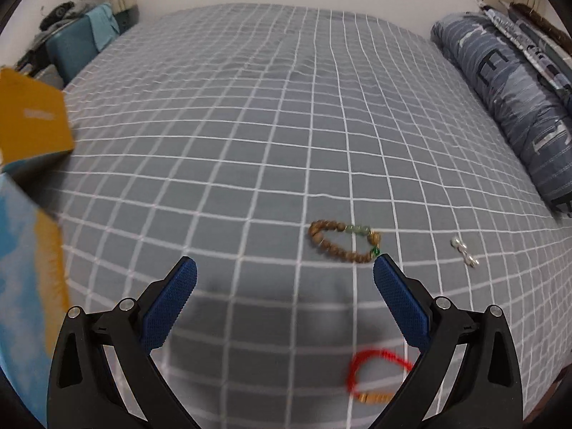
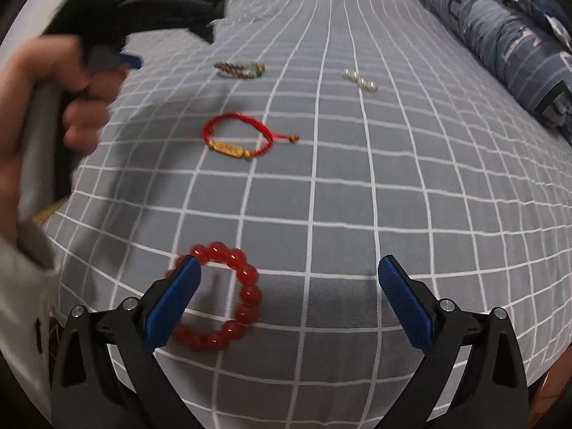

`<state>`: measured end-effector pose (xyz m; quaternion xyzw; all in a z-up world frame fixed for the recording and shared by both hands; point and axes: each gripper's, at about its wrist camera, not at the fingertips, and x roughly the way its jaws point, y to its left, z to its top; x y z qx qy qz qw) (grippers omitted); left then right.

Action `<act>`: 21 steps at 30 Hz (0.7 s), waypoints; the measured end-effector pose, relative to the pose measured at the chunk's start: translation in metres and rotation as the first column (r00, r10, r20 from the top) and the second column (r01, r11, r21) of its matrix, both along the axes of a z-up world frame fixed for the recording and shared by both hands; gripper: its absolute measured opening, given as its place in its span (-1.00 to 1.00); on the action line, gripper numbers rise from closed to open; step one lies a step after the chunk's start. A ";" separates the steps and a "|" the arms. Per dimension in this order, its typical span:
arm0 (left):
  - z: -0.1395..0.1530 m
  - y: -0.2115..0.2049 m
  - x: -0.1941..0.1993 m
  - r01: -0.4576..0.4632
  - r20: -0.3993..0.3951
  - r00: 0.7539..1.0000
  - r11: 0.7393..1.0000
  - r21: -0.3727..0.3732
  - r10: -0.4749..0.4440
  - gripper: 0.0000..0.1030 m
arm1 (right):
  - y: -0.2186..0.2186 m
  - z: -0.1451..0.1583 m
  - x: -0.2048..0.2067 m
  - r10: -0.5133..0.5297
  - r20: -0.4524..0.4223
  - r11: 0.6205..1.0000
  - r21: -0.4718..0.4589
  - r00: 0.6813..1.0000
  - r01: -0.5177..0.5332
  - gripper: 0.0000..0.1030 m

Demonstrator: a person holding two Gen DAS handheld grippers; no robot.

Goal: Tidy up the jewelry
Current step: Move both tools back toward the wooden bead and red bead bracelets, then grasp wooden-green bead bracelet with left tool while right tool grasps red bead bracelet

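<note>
Both the left gripper and right gripper hover with jaws spread wide, holding nothing; the red bead bracelet lies on the checked bedspread at the right gripper's left fingertip. Farther off lie the red cord bracelet, wooden bead bracelet and pearls.

Wide bare bed across the middle and far side. Blocked left by yellow box, right by rolled quilt. Bracelets and pearls well apart, gaps between.
</note>
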<state>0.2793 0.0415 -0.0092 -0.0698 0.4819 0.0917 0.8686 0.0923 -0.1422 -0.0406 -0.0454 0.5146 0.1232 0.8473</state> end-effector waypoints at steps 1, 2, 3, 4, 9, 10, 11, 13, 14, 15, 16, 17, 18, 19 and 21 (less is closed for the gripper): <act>-0.004 0.000 0.004 -0.001 -0.006 1.000 1.000 -0.005 0.001 0.89 | -0.001 -0.003 0.000 0.003 -0.009 1.000 0.002 1.000 -0.003 0.85; -0.010 0.000 0.011 -0.004 -0.013 1.000 1.000 -0.014 0.003 0.89 | -0.001 -0.005 0.000 0.004 -0.013 1.000 0.009 1.000 -0.004 0.85; -0.015 -0.001 0.015 -0.009 -0.019 1.000 1.000 -0.016 0.009 0.89 | -0.003 -0.008 -0.001 0.006 -0.019 1.000 0.022 1.000 -0.005 0.85; -0.023 0.000 0.021 -0.018 -0.032 0.999 1.000 -0.017 0.017 0.89 | -0.003 -0.010 -0.003 0.010 -0.022 1.000 0.023 1.000 -0.009 0.85; -0.040 0.004 0.032 -0.024 -0.054 0.998 1.000 0.001 0.024 0.89 | 0.004 -0.018 -0.009 0.046 -0.038 0.999 0.012 0.998 -0.045 0.85; -0.043 0.005 0.034 -0.021 -0.050 0.999 1.000 -0.007 0.021 0.89 | 0.005 -0.020 -0.009 0.048 -0.041 0.999 0.007 0.998 -0.048 0.82; -0.046 0.004 0.036 -0.011 -0.052 0.999 1.000 -0.008 0.011 0.89 | 0.004 -0.022 -0.008 0.049 -0.045 0.999 0.007 0.998 -0.048 0.80; -0.052 0.002 0.036 0.005 -0.066 0.998 1.000 0.007 -0.005 0.89 | 0.003 -0.025 -0.006 0.047 -0.053 0.999 0.011 0.997 -0.046 0.77; -0.054 0.001 0.036 0.008 -0.072 0.997 1.000 0.014 -0.007 0.89 | 0.003 -0.025 -0.006 0.045 -0.052 0.999 0.012 0.998 -0.044 0.72; -0.056 0.001 0.037 0.006 -0.074 0.997 1.000 0.015 -0.005 0.88 | 0.003 -0.025 -0.006 0.040 -0.049 0.999 0.009 0.998 -0.040 0.70; -0.058 0.002 0.037 0.002 -0.077 0.997 1.000 0.013 -0.001 0.86 | 0.003 -0.025 -0.005 0.036 -0.048 0.999 0.008 0.998 -0.036 0.65; -0.059 0.003 0.037 -0.003 -0.080 0.997 1.000 0.010 0.004 0.85 | 0.003 -0.025 -0.005 0.033 -0.047 0.999 0.008 0.998 -0.032 0.59; -0.060 0.004 0.037 -0.010 -0.081 0.997 1.000 0.005 0.011 0.84 | 0.003 -0.025 -0.005 0.029 -0.045 1.000 0.004 0.999 -0.029 0.56; -0.060 0.005 0.037 -0.017 -0.083 0.996 1.000 0.007 0.017 0.76 | 0.002 -0.025 -0.004 0.025 -0.042 1.000 0.002 0.999 -0.025 0.49; -0.061 0.007 0.037 -0.024 -0.084 0.996 1.000 0.011 0.025 0.64 | -0.001 -0.026 -0.001 0.021 -0.039 1.000 0.003 0.999 -0.021 0.36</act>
